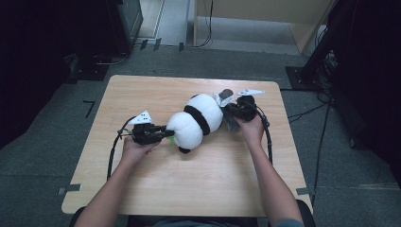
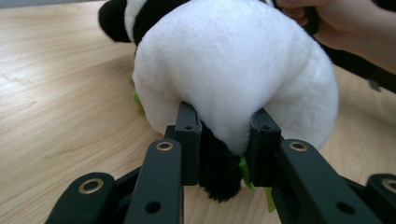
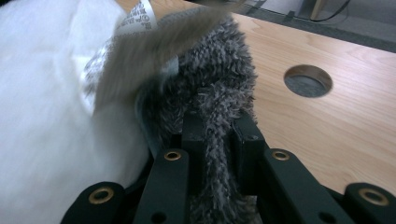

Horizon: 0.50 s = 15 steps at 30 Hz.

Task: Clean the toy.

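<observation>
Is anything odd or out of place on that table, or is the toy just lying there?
The plush panda lies on its side, pinched at both ends: the left tongs squeeze a fold of its white fur, the right tongs clamp its grey fuzzy part. A sewn-in label sticks out loose beside it.

A light wooden tabletop point(image 1: 198, 184) lies beneath both hand-held grippers, with a round cable hole point(image 3: 308, 80) beyond the right hand-held gripper point(image 3: 219, 135); grey carpet point(image 1: 42, 165) surrounds it.
</observation>
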{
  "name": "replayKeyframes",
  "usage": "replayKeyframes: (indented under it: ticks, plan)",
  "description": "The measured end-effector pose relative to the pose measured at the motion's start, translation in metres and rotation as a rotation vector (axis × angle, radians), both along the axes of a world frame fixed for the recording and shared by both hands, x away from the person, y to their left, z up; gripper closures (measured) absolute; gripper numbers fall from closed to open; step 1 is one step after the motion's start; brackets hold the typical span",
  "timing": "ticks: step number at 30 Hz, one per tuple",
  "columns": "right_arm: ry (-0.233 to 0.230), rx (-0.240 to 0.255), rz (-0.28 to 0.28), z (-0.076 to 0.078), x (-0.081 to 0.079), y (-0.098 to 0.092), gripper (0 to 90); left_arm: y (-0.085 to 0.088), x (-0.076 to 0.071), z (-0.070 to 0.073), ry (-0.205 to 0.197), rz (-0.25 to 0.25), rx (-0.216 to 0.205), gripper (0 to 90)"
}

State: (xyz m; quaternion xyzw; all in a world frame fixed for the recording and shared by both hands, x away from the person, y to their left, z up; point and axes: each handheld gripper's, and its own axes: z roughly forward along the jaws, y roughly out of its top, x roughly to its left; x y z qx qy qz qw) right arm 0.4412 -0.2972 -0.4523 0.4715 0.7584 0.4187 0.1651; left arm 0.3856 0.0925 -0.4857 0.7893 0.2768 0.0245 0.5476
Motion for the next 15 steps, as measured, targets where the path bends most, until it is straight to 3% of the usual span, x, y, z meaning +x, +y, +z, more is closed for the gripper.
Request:
replayKeyframes:
  ticks: [7,12,15]
  plan:
    - [-0.025,0.01,-0.012,0.016,-0.026,-0.012,78.9,-0.002,-0.005,0.009,-0.026,0.031,-0.033,72.2]
    - [-0.056,0.015,0.002,0.031,-0.048,-0.007,78.8,-0.002,-0.007,0.014,-0.045,0.08,-0.069,72.9]
    - [-0.078,0.026,0.044,0.043,-0.063,0.004,78.8,-0.001,-0.007,0.017,-0.032,0.115,-0.101,73.1]
